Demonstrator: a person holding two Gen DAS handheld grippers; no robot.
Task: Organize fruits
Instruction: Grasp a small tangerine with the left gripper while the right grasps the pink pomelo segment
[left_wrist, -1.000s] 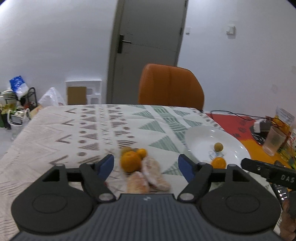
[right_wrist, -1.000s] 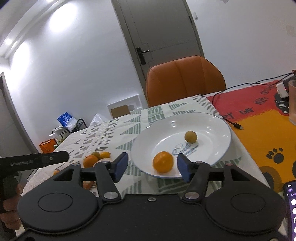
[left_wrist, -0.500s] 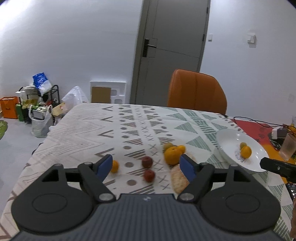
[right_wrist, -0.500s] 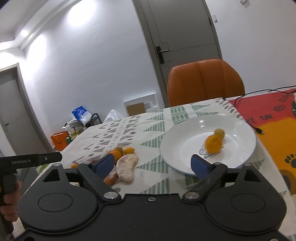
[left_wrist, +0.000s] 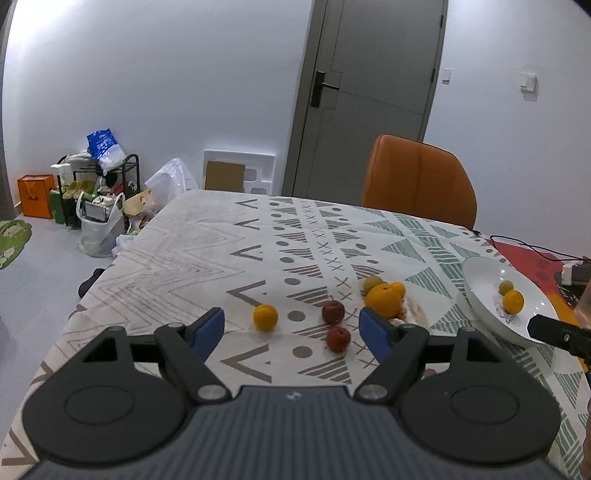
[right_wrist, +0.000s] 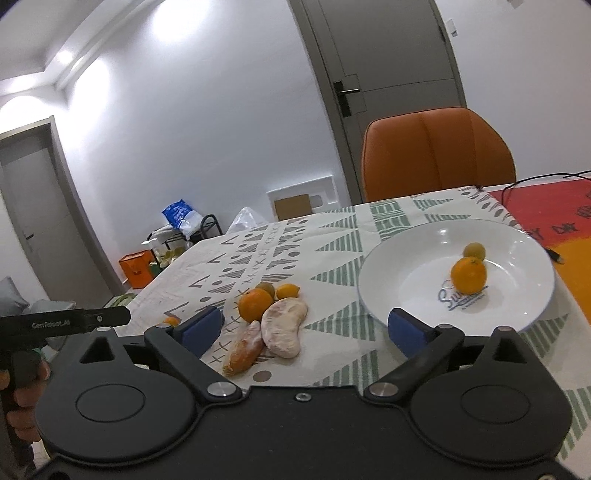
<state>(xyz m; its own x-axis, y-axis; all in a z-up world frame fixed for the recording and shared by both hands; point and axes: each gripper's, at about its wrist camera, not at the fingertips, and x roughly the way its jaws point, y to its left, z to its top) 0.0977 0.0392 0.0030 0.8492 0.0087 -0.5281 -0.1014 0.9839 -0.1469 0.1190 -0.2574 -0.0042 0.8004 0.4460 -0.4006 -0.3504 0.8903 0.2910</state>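
My left gripper (left_wrist: 291, 330) is open over the patterned tablecloth. Ahead of it lie a small orange (left_wrist: 265, 316) and two red fruits (left_wrist: 333, 312). At its right finger is a pile with a big orange (left_wrist: 382, 301). My right gripper (right_wrist: 303, 329) is empty and its jaws are still opening. Just beyond it lie two peeled citrus segments (right_wrist: 284, 326), an orange (right_wrist: 255, 303), a small yellow fruit (right_wrist: 288, 291) and a greenish one (right_wrist: 266, 288). The white plate (right_wrist: 369, 295) on the right holds an orange (right_wrist: 468, 275) and a greenish fruit (right_wrist: 474, 250).
An orange chair (right_wrist: 436, 155) stands at the table's far side. A red and orange mat (right_wrist: 554, 210) with a black cable covers the right end of the table. A clear cup (left_wrist: 585, 306) stands past the plate. Bags and a rack (left_wrist: 92, 192) clutter the floor on the left.
The right jaws widened off the orange, which now rests deeper in the plate, and that gripper swung left toward the pile. The left gripper swung left, bringing the small orange and red fruits into view.
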